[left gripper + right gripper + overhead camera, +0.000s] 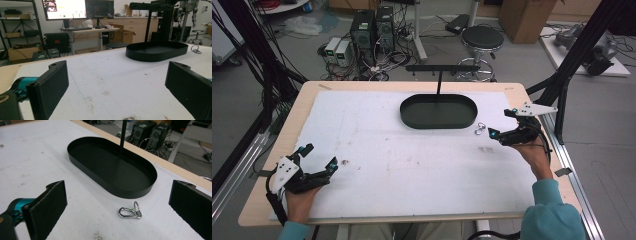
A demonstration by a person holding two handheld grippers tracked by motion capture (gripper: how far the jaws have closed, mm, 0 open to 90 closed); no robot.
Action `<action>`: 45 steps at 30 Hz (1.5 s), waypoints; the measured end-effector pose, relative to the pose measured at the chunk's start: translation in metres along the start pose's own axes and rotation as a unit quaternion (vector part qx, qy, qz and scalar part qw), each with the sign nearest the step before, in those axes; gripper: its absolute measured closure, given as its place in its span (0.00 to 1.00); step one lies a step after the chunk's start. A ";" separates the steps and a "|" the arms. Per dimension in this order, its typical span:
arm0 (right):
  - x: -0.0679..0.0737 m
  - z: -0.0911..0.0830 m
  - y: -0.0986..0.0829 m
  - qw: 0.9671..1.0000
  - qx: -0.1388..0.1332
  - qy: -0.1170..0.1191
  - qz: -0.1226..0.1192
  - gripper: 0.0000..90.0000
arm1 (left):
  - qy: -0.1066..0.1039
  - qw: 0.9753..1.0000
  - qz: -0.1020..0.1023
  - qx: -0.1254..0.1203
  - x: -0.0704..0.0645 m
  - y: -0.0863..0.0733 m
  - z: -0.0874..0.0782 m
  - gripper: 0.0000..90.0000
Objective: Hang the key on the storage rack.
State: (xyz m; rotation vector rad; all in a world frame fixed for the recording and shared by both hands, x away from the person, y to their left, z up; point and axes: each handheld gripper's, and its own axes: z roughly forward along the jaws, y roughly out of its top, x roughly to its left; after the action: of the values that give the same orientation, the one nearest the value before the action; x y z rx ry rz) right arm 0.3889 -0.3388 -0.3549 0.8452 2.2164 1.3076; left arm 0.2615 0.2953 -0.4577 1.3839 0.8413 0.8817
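Although both grippers are over the table, we note that the carabiner clip (130,212) lies much closer to the right gripper (502,123) than to the left gripper (319,156), which sits well apart at the near left corner of the white mat (412,165).

Position of the clip: flat on the mat, just beside the near right end of the black oval tray (82,163), outside its wall and not touching it. In the high view it shows as a small bright glint (480,128) between the tray (412,117) and the right gripper's fingertips.

Axis: in the right gripper view the clip's long body runs roughly across the frame, along the line from one jaw to the other, with a small ring at its right end standing a little up from the mat. It lies ahead of the jaws and somewhat right of their midline.

Jaws: right pair spread wide, nothing between them. Left pair likewise spread wide and empty; the left gripper view looks across bare mat toward the tray (157,51), with the clip (196,49) far off at the right edge.

Judgement: we expect the right hand to take it. Since the clip lies along the closing direction, a turn of the wrist would let the pads meet its long sides. The tray's upright post (122,133) looks far enough back not to interfere.
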 end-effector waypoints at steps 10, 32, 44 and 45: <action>-0.026 0.026 0.024 0.994 0.097 0.029 -0.038 0.01 | 0.000 1.000 0.001 0.000 0.000 0.000 0.000 0.06; -0.054 0.065 0.022 0.984 0.172 0.028 -0.026 0.01 | -0.002 1.000 0.003 0.001 0.000 0.000 0.000 0.06; -0.056 0.088 0.014 0.976 0.211 0.037 -0.036 0.05 | -0.001 1.000 0.003 0.001 0.000 0.000 0.000 0.06; -0.057 0.091 0.013 0.973 0.225 0.037 -0.043 0.05 | -0.002 1.000 0.003 0.002 0.000 0.000 0.000 0.06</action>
State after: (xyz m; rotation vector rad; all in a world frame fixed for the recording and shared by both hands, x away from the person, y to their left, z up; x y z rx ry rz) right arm 0.4908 -0.3164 -0.3827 0.8509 2.6262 0.8147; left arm 0.2614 0.2948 -0.4576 1.3907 0.8370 0.8825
